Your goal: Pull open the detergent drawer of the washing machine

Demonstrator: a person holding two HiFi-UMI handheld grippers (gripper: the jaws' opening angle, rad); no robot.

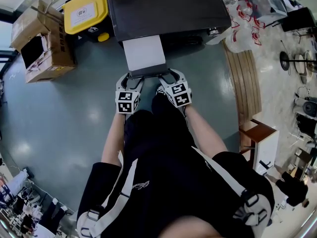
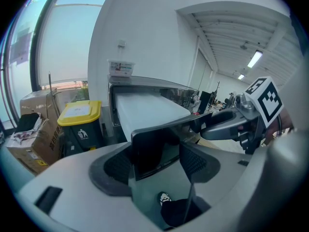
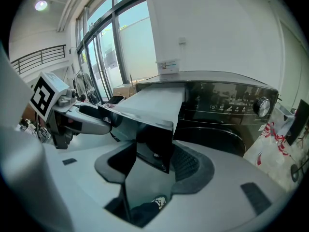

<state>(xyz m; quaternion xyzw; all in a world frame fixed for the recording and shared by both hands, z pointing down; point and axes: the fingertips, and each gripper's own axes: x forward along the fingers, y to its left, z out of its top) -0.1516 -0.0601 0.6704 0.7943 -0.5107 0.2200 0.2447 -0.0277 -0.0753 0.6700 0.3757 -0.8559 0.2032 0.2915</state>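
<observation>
Grey floor (image 1: 74,113), dark washer (image 1: 168,6). Drawer (image 1: 143,53) juts toward the person (long axis front-back). Left gripper (image 1: 131,83) and right gripper (image 1: 168,79) both clamp its front.

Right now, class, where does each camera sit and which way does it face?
Head view: on the person's head, looking steeply down at the washer, drawer, forearms, left gripper, right gripper.
Left gripper view: on that gripper, looking along its jaws, closed on the drawer front; right gripper beside.
Right gripper view: likewise, left gripper beside.
All share the drawer.
</observation>
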